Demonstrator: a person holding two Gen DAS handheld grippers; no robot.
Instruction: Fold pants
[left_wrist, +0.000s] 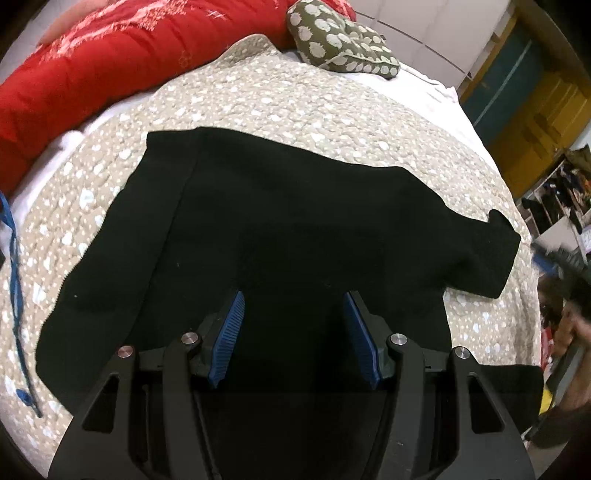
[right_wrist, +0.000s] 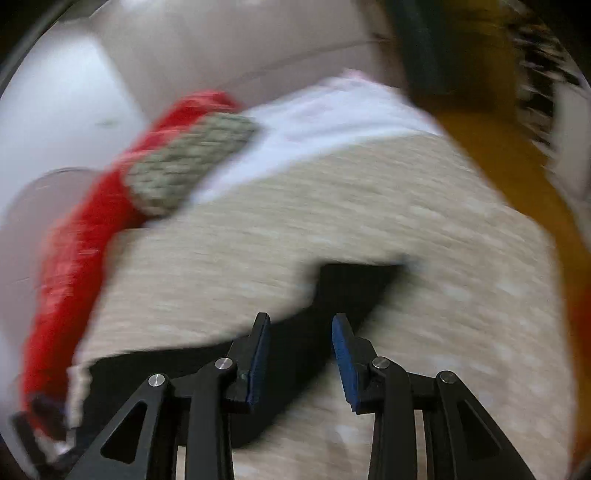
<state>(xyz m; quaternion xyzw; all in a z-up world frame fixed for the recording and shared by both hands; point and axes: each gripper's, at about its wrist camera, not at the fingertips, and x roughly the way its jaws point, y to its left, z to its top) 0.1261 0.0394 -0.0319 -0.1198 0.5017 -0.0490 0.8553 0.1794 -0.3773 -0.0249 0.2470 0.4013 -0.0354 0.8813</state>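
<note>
Black pants (left_wrist: 280, 229) lie spread on a beige dotted quilt (left_wrist: 288, 99) on the bed. A leg end reaches to the right (left_wrist: 498, 251). My left gripper (left_wrist: 293, 299) is open and empty, hovering over the near part of the pants. In the blurred right wrist view the pants (right_wrist: 351, 288) lie under and ahead of my right gripper (right_wrist: 301, 321), which is open and empty just above the cloth's edge.
A red duvet (left_wrist: 92, 74) lies along the far left of the bed, with a green patterned cushion (left_wrist: 343, 40) at the back. A blue cord (left_wrist: 14, 258) lies at the left edge. Yellow and teal cabinets (left_wrist: 535, 110) and cluttered shelves stand to the right.
</note>
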